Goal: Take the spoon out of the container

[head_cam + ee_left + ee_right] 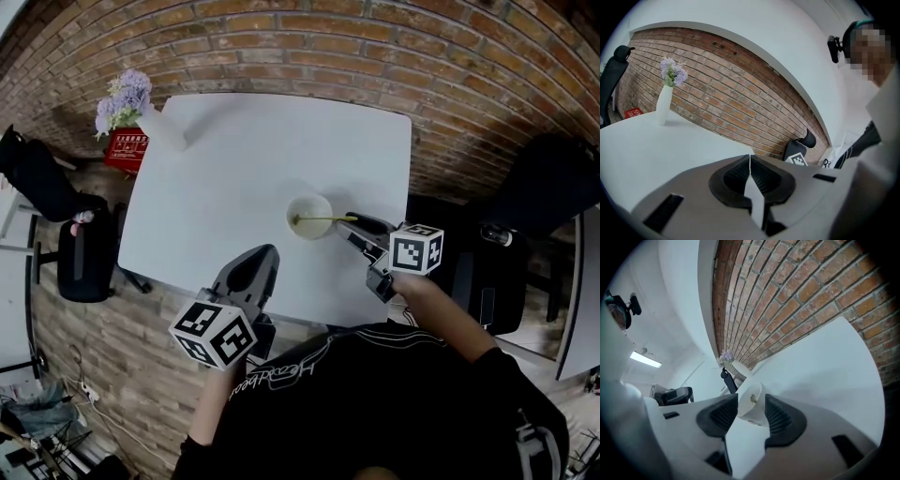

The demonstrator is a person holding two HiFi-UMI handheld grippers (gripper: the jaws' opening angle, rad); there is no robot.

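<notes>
A white cup [309,217] stands on the white table [234,169], near its front right. A thin yellow-green spoon [328,219] lies across the cup's mouth, its handle pointing right. My right gripper [357,231] is just right of the cup, open, with the handle's end reaching its fingertips. In the right gripper view the cup [757,414] shows between the spread jaws of that gripper [751,397], and the pads press on nothing. My left gripper [251,274] hovers over the table's front edge, shut and empty; its jaws meet in the left gripper view [750,161].
A white vase with purple flowers [141,111] stands at the table's far left corner, also in the left gripper view [665,96]. A red box [126,150] sits on the brick floor beside it. Black chairs stand left [82,261] and right [539,202] of the table.
</notes>
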